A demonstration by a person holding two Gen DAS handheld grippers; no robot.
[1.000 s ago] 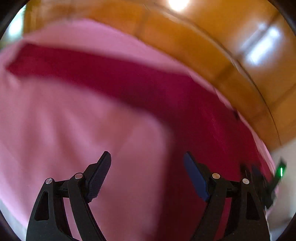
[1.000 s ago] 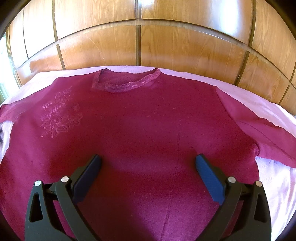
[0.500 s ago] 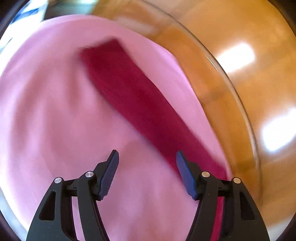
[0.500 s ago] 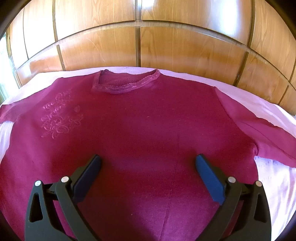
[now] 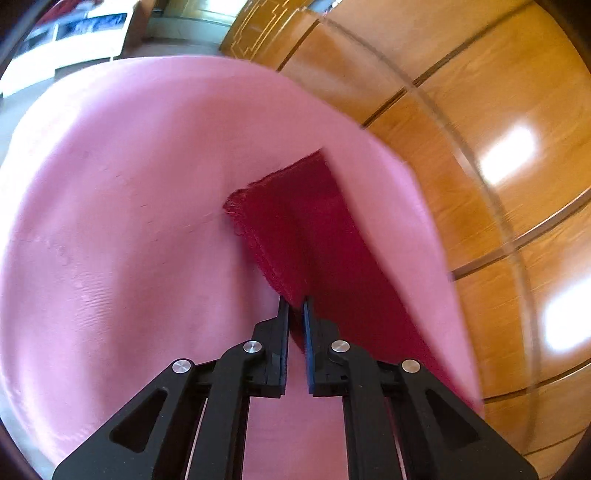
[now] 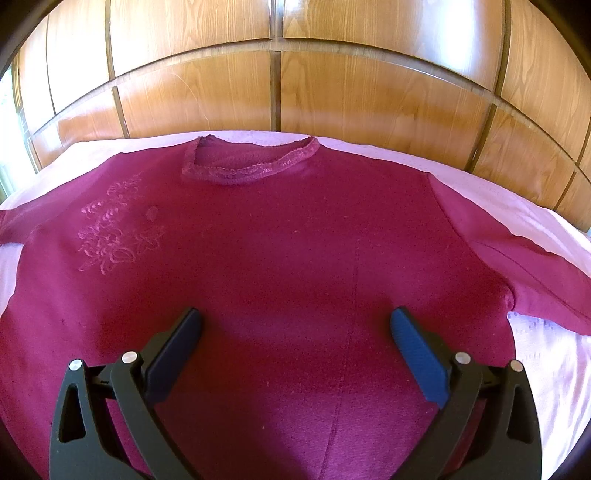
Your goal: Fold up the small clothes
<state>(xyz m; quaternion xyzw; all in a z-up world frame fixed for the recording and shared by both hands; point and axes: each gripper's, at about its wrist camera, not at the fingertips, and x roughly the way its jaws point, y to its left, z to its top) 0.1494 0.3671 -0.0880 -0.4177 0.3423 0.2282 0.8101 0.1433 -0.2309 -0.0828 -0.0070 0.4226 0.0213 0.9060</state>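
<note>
A dark red sweater (image 6: 277, 258) lies flat, front up, on a pink sheet (image 6: 546, 354), collar (image 6: 251, 170) toward the wooden panelling. Pale embroidery (image 6: 114, 229) marks its chest at the left. My right gripper (image 6: 295, 325) hovers open over the sweater's lower middle, nothing between its fingers. In the left wrist view one long sleeve (image 5: 295, 229) stretches across the pink sheet (image 5: 129, 221), cuff end pointing away. My left gripper (image 5: 295, 301) is shut on the sleeve's near-left edge, red fabric pinched between the pads.
Glossy wooden panelling (image 6: 332, 92) rises right behind the bed and curves along the right of the left wrist view as wooden panelling (image 5: 480, 110). White furniture (image 5: 74, 33) stands beyond the bed's far corner. The other sleeve (image 6: 535, 273) runs off to the right.
My left gripper swept along the sleeve toward its cuff, rolled, and closed from wide open onto the sleeve edge. The right gripper and the sweater body stayed still.
</note>
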